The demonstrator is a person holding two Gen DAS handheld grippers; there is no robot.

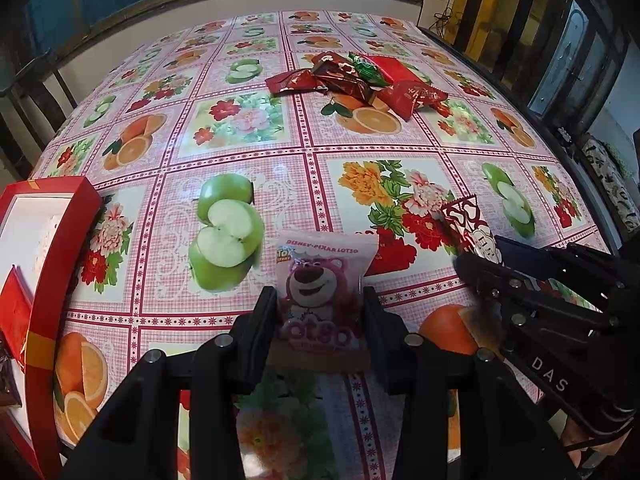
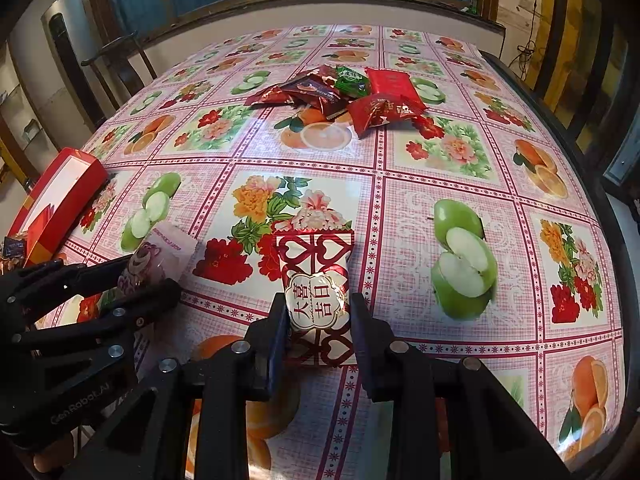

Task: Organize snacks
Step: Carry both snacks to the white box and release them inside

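My left gripper (image 1: 320,304) is shut on a pink bear snack packet (image 1: 320,280), held upright above the table. In the right wrist view that gripper (image 2: 160,276) shows at the left with the pink packet (image 2: 160,256) in it. My right gripper (image 2: 318,312) is shut on a red-and-white heart-pattern packet (image 2: 316,280). The left wrist view shows this packet (image 1: 468,228) at the right, in the right gripper (image 1: 472,256). A pile of red, brown and green snack packets (image 1: 356,76) (image 2: 344,92) lies far across the table. A red box (image 1: 44,216) (image 2: 60,192) sits at the left edge.
The table wears a pink fruit-and-flower oilcloth (image 1: 248,120) (image 2: 440,184). The red box holds a red packet (image 1: 16,312) and a dark one. A chair (image 2: 116,60) stands past the far left corner, below a window wall. The table's dark right edge (image 2: 592,184) runs close by.
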